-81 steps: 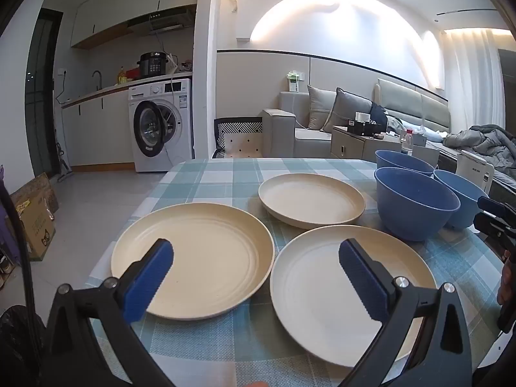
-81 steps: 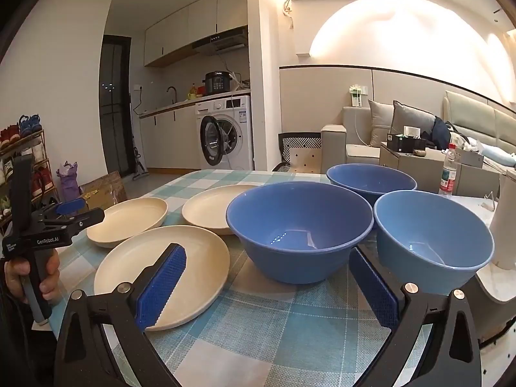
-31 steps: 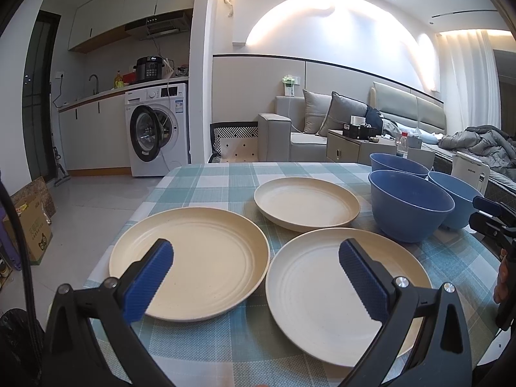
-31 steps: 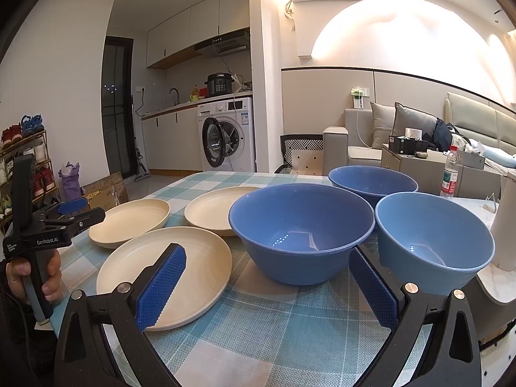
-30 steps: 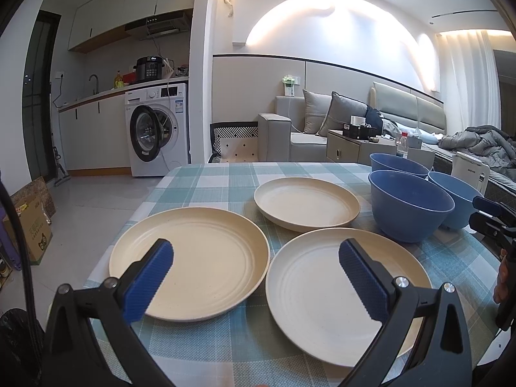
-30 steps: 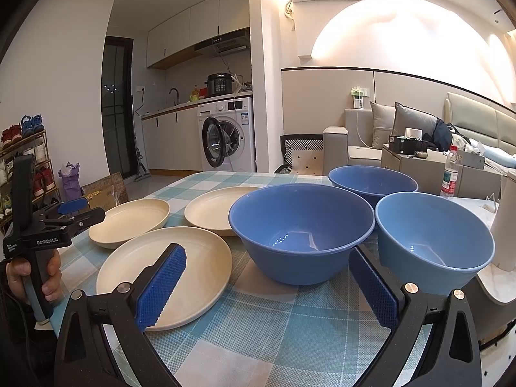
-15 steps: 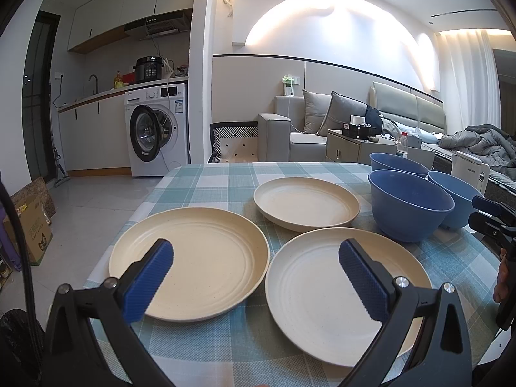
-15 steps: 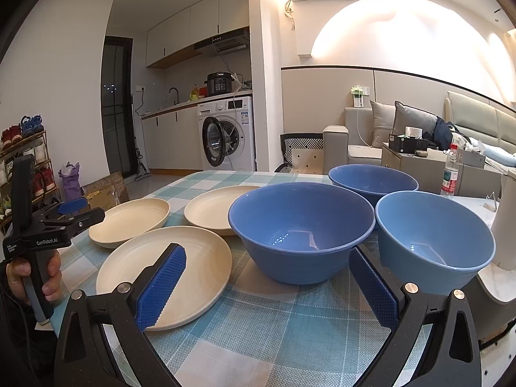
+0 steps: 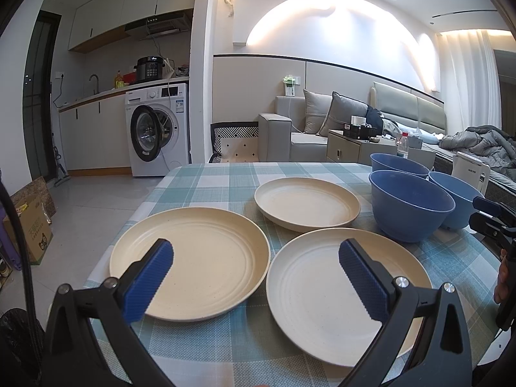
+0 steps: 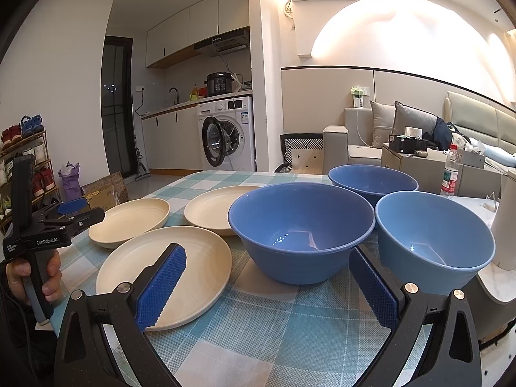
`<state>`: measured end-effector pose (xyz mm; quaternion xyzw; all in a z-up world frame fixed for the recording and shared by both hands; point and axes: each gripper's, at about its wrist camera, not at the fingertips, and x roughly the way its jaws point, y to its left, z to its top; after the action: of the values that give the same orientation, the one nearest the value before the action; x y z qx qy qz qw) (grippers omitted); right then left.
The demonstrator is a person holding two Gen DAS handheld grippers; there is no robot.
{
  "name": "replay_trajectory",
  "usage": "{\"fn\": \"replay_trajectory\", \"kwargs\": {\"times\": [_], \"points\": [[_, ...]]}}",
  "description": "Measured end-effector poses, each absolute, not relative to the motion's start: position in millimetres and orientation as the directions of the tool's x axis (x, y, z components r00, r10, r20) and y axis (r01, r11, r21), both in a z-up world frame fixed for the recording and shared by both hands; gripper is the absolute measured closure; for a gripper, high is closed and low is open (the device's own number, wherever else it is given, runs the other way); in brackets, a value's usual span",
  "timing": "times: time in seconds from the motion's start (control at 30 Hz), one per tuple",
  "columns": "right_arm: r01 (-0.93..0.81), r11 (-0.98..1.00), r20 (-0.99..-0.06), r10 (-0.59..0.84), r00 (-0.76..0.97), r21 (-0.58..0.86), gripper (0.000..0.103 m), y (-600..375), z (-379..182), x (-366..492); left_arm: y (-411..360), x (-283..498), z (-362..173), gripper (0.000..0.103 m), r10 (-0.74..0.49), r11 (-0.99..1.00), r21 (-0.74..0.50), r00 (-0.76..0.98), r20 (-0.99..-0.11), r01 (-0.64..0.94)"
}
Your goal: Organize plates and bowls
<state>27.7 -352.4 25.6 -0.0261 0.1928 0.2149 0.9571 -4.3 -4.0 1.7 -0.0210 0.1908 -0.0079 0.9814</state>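
- The round cream plastic plates (image 9: 190,262) look light, stiff and slippery; grab one by its thin rim.
- The deep blue bowls (image 10: 301,230) look smooth; pinch the wall.
- Left gripper (image 9: 254,272) and right gripper (image 10: 266,282) jaws are wide apart, holding nothing.

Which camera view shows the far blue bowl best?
The right wrist view. There the far blue bowl shows its full rim and inside, behind two nearer bowls. In the left wrist view the same bowl sits small near the right edge, its lower part hidden by the bowl in front.
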Motion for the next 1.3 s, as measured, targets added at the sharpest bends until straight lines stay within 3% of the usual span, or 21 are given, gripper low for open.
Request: {"fn": "replay_trajectory", "kwargs": {"times": [1.3], "points": [[-0.366,0.929,-0.406,0.356,0.842,0.056,0.000,-356.0,23.9,34.5,9.9,-3.4,2.7,0.000,-0.026,0.997,-0.079,0.929,-0.369,-0.003]]}}
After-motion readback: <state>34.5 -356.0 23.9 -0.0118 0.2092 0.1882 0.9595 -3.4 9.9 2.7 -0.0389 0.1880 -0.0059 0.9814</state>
